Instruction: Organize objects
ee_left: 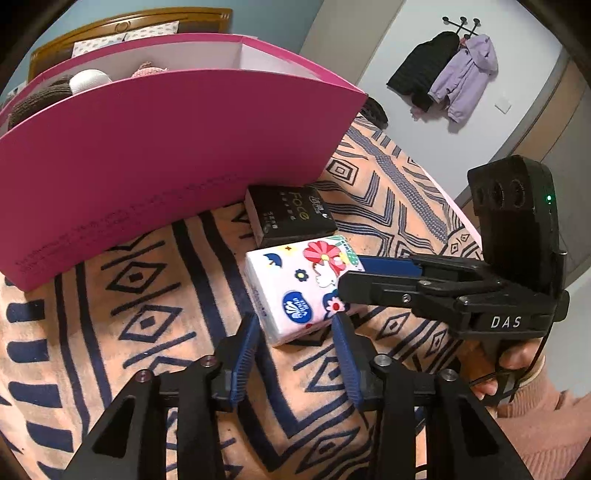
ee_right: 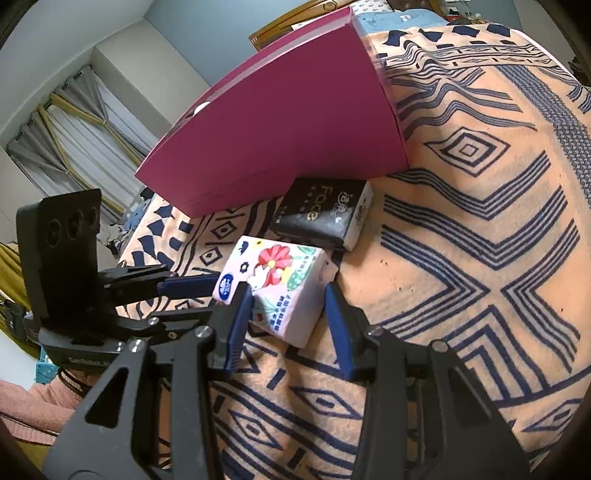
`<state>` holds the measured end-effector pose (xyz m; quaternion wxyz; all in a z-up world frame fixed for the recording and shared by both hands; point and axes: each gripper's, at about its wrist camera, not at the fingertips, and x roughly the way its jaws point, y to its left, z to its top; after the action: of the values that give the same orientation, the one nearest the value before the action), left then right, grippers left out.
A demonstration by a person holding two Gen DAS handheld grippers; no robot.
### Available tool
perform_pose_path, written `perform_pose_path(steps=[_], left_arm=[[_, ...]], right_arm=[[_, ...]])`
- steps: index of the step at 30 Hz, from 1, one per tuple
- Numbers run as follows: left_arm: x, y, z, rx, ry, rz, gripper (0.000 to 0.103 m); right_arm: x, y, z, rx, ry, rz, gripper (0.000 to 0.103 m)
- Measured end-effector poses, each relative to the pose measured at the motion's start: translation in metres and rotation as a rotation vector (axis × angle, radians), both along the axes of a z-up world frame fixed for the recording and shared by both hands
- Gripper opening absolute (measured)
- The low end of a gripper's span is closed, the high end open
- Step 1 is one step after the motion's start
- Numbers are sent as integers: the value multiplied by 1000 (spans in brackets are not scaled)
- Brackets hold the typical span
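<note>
Patterned bedspread point(ee_left: 110, 295); floral tissue pack point(ee_left: 295, 288) between 2 grippers' spread jaws

On the bed cover point(ee_left: 129, 332) a tall box point(ee_left: 177, 147) stands toward the headboard point(ee_left: 129, 26), with knitted things point(ee_left: 40, 96) inside it. A tissue pack point(ee_left: 291, 214) lies against the foot of the box's front wall. A second tissue pack point(ee_left: 295, 284) lies just in front of the first one, touching it. Two coats point(ee_left: 443, 74) hang on the wall behind the bed.
</note>
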<state>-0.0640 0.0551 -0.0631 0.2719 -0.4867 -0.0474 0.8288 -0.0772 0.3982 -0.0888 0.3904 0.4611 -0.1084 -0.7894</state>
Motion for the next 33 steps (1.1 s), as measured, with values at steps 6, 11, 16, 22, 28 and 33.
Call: perform_pose_path(steps=[6, 11, 16, 22, 28, 33], left_arm=[[3, 6, 4, 0, 7, 5, 37], [9, 8, 12, -10, 34, 9, 37], [13, 8, 23, -13, 67, 10, 37], [17, 9, 34, -13, 103, 12, 37], [17, 8, 42, -9, 122, 12, 37], [17, 10, 48, -14, 141, 12, 37]], right_arm=[[6, 0, 5, 7, 19, -1, 44], [11, -2, 14, 17, 57, 2, 44], [17, -1, 26, 20, 92, 6, 44], [19, -10, 40, 15, 118, 6, 44], [19, -8, 48, 14, 143, 7, 44], [17, -8, 53, 14, 160, 8, 44]])
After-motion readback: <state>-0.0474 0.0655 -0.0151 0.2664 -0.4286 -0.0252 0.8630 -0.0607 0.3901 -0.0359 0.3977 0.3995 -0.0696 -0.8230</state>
